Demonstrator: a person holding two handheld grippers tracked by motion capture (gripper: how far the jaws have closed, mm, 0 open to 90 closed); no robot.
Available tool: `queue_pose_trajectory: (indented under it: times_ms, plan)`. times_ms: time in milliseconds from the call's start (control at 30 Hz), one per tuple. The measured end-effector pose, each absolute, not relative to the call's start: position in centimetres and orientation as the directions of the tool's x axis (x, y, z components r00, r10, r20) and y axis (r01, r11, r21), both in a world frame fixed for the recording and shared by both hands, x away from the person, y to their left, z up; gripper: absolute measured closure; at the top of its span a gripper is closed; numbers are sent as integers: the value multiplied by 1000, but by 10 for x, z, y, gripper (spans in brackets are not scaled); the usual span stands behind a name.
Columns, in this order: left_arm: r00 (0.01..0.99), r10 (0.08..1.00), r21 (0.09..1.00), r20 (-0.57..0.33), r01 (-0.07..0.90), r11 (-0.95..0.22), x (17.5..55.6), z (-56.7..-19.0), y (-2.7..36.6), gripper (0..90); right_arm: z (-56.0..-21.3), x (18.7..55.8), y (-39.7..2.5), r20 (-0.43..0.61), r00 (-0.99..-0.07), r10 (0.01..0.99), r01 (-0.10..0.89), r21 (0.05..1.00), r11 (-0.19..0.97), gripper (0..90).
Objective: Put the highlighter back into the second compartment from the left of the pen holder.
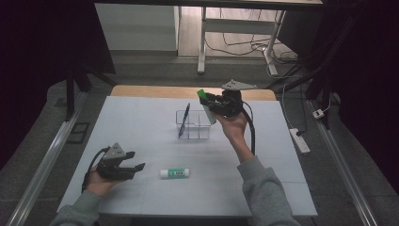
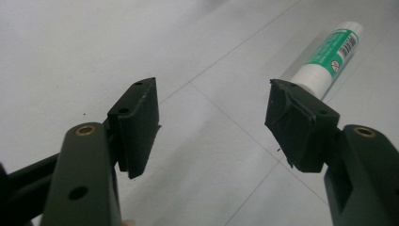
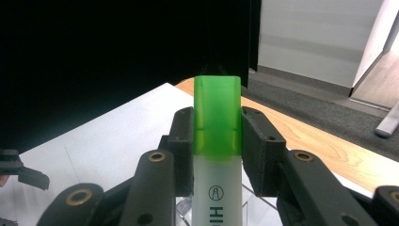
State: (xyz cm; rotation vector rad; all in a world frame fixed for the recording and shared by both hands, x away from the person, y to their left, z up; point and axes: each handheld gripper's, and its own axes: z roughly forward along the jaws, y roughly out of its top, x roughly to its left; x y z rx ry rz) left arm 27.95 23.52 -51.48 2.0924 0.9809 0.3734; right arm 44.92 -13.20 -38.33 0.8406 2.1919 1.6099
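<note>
I am holding a green-capped, white-bodied plastic highlighter (image 3: 217, 155) clamped upright in my right fingers (image 1: 210, 102), cap up, just above the far right corner of the clear, square-walled plastic organiser (image 1: 193, 125). My left fingers (image 2: 211, 125) are spread apart near a smooth white-and-green glue stick (image 1: 174, 173), which is lying crosswise on the pale worktop (image 1: 141, 117) to their right.

"HI" on highlighter (image 3: 217, 160)
</note>
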Motion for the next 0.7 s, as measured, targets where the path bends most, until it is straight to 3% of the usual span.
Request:
queue_pose_trajectory:
  times_ms: [700]
  plan:
    - [662, 747, 755, -62, 520, -398, 280, -515, 236, 349, -394, 466, -101, 92, -799, 594, 247, 951, 185, 662]
